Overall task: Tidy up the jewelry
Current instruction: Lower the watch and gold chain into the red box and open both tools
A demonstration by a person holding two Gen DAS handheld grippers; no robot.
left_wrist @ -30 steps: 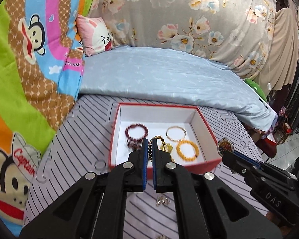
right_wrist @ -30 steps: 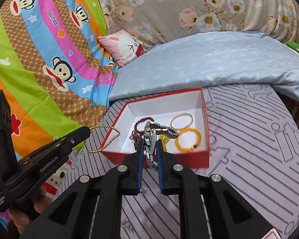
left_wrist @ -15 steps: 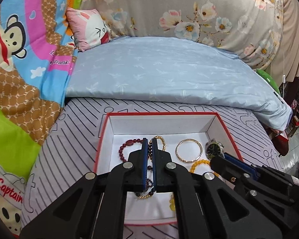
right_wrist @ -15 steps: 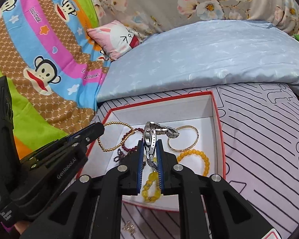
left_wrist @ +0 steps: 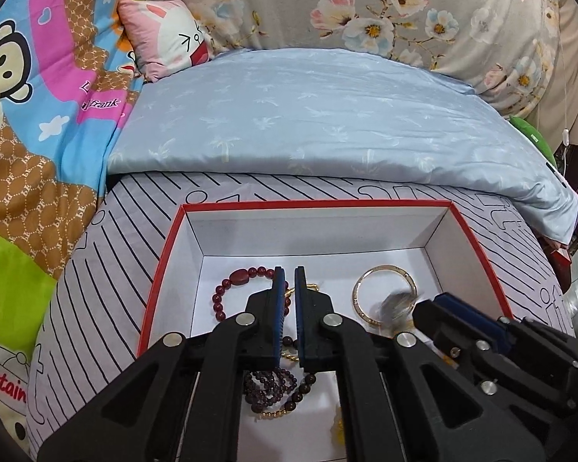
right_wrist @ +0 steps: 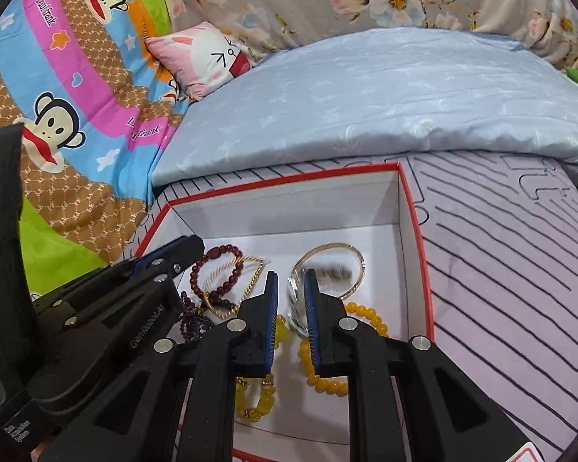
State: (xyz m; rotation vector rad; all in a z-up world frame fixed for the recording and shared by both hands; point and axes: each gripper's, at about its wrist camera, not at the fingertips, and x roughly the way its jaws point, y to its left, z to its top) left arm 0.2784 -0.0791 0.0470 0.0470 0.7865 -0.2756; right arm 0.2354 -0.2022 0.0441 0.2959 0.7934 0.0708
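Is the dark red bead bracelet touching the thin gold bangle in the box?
Apart. The right wrist view shows floor of the red-edged box between the dark red bead bracelet and the thin gold bangle.

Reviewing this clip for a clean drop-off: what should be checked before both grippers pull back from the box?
1. Right gripper jaws apart: ok.
2. Watch free of those jaws: cannot tell; it is a blur at and just past their tips.
3. Watch inside the box walls: ok.
4. Gold chain lying in the box, across the red bead bracelet: ok.
5. Left gripper empty: cannot tell; only a narrow gap shows between its jaws.
6. Both grippers apart from each other: ok.
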